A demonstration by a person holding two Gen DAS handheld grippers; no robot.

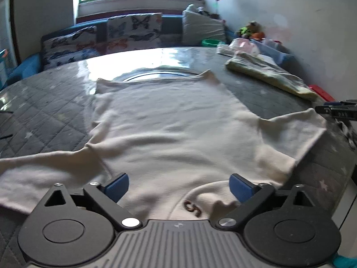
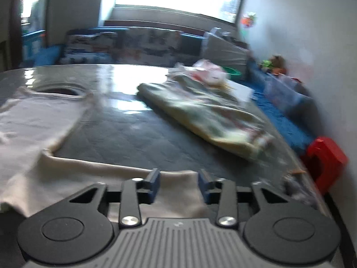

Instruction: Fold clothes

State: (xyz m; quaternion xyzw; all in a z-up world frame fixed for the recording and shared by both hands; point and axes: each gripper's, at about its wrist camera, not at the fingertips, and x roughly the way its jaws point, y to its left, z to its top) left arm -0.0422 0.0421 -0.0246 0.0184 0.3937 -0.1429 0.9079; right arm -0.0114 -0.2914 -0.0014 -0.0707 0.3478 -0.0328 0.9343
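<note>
A cream T-shirt lies spread flat on the grey quilted table cover, its collar with an "S" label nearest the left wrist camera and both sleeves out to the sides. My left gripper hangs over the collar area, open wide with nothing pinched. In the right wrist view the shirt's sleeve ends at my right gripper. Its blue pads stand partly apart with the sleeve end lying between them, not pressed. The right gripper also shows at the sleeve tip in the left wrist view.
A folded yellowish patterned cloth lies at the table's far right, with plastic bags behind it. A red plastic object sits by the wall at the table's right edge. A sofa with butterfly cushions runs behind the table.
</note>
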